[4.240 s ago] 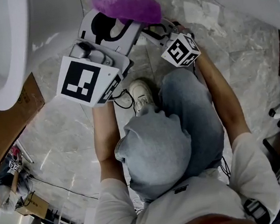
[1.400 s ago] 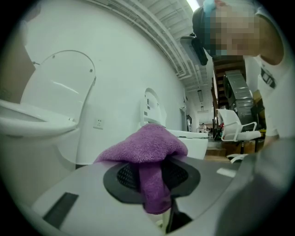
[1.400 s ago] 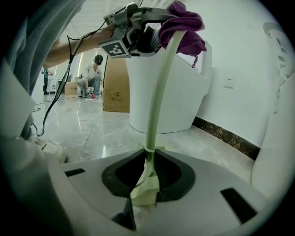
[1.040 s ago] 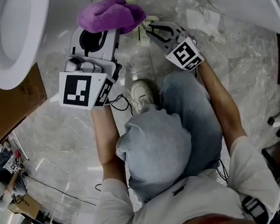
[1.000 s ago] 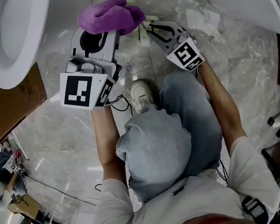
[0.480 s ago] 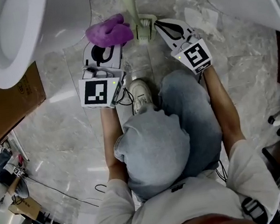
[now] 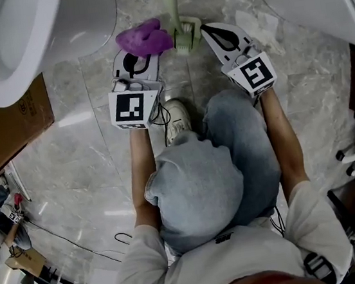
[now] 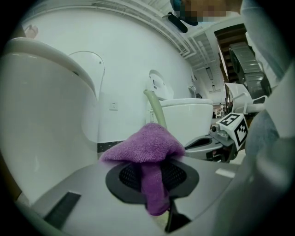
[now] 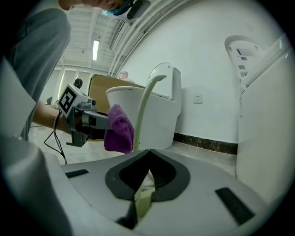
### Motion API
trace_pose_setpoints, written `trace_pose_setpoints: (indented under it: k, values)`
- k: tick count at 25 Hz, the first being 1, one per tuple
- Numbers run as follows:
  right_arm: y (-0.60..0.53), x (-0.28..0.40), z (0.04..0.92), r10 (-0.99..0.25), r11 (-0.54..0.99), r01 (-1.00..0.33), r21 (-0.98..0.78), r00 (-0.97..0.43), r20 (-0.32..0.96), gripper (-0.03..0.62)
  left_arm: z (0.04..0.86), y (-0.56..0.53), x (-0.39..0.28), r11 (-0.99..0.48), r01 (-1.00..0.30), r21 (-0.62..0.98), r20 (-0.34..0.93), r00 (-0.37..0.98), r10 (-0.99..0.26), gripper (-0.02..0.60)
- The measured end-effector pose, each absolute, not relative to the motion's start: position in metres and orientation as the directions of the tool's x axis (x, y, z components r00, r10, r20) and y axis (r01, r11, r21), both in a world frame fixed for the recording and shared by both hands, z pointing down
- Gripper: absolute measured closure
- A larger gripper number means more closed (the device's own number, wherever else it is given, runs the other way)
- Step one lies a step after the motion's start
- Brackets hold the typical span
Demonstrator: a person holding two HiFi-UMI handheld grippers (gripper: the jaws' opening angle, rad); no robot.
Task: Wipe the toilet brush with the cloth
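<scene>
As cloth (image 7: pixel 143 40) dropped, right gripper (image 7: pixel 204 30) closed on brush (image 7: pixel 185 37).

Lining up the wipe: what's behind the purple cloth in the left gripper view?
The toilet brush: its pale green handle rises behind the cloth, with a white toilet further back. The cloth covers the handle's lower end and the head.

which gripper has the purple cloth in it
The left gripper, shut on the purple cloth. The right gripper instead clamps the pale green toilet brush.
</scene>
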State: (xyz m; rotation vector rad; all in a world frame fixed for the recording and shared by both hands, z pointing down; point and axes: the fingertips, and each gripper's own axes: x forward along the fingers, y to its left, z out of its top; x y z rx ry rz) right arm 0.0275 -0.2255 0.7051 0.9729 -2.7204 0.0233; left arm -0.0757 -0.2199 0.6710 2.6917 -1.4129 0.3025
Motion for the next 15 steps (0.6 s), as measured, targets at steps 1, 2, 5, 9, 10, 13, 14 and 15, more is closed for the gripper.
trace_pose_setpoints:
  k: [1,2,5,9,10,13,14,15]
  values:
    - [-0.226,0.027,0.702,-0.625,0.775,-0.629,0.062,-0.746,0.231,0.597,0.673,-0.22,-0.076,-0.568,-0.823,-0.014,0.216,0.553,-0.805,0.504]
    - [-0.227,0.028,0.698,-0.627,0.773,-0.632,0.059,-0.746,0.224,0.597,0.674,-0.22,-0.076,-0.568,-0.823,-0.013,0.217,0.552,-0.805,0.504]
    - [-0.227,0.028,0.687,-0.632,0.77,-0.636,0.053,-0.748,0.205,0.597,0.673,-0.221,-0.075,-0.571,-0.821,-0.016,0.218,0.554,-0.803,0.503]
    - [-0.227,0.028,0.684,-0.631,0.771,-0.634,0.059,-0.749,0.201,0.597,0.674,-0.221,-0.075,-0.572,-0.82,-0.018,0.219,0.555,-0.803,0.503]
    - [-0.226,0.028,0.684,-0.631,0.772,-0.633,0.059,-0.749,0.203,0.597,0.674,-0.221,-0.075,-0.572,-0.82,-0.019,0.22,0.554,-0.803,0.503]
    - [-0.226,0.028,0.686,-0.628,0.774,-0.631,0.061,-0.751,0.204,0.597,0.675,-0.222,-0.075,-0.571,-0.821,-0.02,0.223,0.553,-0.803,0.504]
    - [-0.226,0.028,0.686,-0.628,0.774,-0.63,0.061,-0.751,0.203,0.597,0.675,-0.222,-0.075,-0.571,-0.821,-0.02,0.223,0.553,-0.803,0.503]
    - [-0.226,0.028,0.686,-0.628,0.774,-0.63,0.061,-0.752,0.202,0.597,0.675,-0.222,-0.075,-0.571,-0.821,-0.02,0.224,0.553,-0.802,0.503]
